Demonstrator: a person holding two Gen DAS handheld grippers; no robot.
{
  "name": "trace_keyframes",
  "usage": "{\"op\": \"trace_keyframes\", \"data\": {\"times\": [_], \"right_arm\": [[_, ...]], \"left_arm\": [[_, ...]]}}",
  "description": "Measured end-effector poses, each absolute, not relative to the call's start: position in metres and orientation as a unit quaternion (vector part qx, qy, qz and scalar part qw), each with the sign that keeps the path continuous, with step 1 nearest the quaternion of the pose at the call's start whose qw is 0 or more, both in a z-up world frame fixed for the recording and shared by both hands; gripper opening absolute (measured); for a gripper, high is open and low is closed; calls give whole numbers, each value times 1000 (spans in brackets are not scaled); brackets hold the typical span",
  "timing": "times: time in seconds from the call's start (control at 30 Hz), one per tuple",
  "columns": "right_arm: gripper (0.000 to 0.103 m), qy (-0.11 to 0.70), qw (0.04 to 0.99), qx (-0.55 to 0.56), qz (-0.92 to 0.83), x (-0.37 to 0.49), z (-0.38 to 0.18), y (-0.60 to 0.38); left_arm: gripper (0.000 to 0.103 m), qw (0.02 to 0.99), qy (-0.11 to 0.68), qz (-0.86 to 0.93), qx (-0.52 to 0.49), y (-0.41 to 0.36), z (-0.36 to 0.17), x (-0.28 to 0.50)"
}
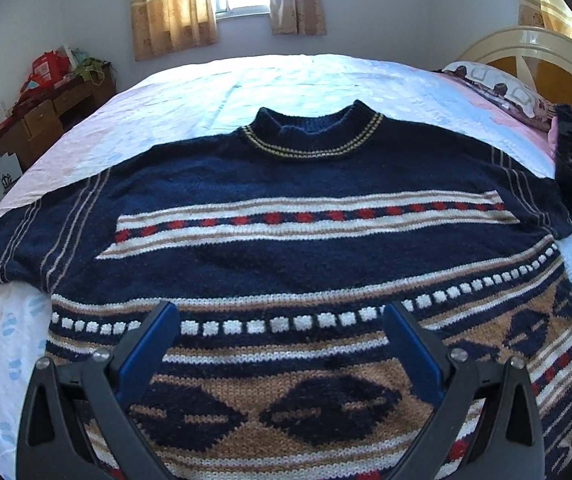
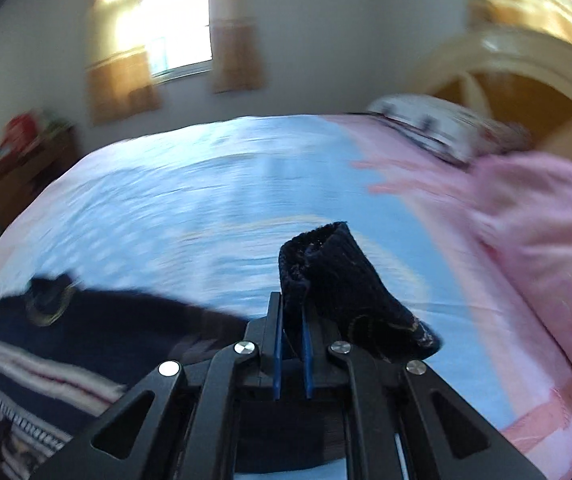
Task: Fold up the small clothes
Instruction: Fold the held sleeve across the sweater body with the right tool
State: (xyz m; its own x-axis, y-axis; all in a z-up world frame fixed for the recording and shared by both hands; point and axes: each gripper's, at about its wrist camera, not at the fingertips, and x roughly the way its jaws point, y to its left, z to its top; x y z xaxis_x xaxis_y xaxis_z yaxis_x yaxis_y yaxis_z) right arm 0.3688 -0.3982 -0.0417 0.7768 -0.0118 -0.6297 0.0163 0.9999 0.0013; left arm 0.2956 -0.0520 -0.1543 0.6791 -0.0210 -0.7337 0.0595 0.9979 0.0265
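One sweater (image 1: 306,248) lies flat, collar far; right fingers (image 2: 292,320) clamp its cuff (image 2: 338,276), left fingers (image 1: 281,320) wide.

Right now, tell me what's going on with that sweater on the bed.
A person with a gripper in each hand is folding a navy patterned sweater spread front-up on the bed. The right gripper is shut on the dark cuff of one sleeve and holds it lifted off the bed. The left gripper hangs open over the sweater's lower part, gripping nothing.
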Motion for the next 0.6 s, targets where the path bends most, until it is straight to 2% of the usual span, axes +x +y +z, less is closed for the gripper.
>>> {"op": "trace_keyframes", "data": {"times": [0.2,0.33,0.4,0.43,0.47,0.5,0.6], "right_arm": [[7,356,928,-57,89,366,-75,-289],[8,400,899,-70,162,358,-107,-251],[12,411,890,-71,185,348,-117,-243],[27,413,887,-66,195,343,-119,-244],[53,414,886,-56,201,336,-120,-248],[64,407,890,-39,202,328,-118,-258],[64,374,908,20,187,305,-107,-301]], "left_arm": [[103,915,403,-28,17,-50,-156,296],[103,910,412,-40,26,-51,-152,297],[103,910,409,-53,38,-53,-141,294],[103,910,408,-58,43,-54,-136,293],[103,911,403,-65,54,-56,-126,291],[103,912,399,-69,62,-58,-118,291],[103,914,390,-83,73,-67,-98,296]]}}
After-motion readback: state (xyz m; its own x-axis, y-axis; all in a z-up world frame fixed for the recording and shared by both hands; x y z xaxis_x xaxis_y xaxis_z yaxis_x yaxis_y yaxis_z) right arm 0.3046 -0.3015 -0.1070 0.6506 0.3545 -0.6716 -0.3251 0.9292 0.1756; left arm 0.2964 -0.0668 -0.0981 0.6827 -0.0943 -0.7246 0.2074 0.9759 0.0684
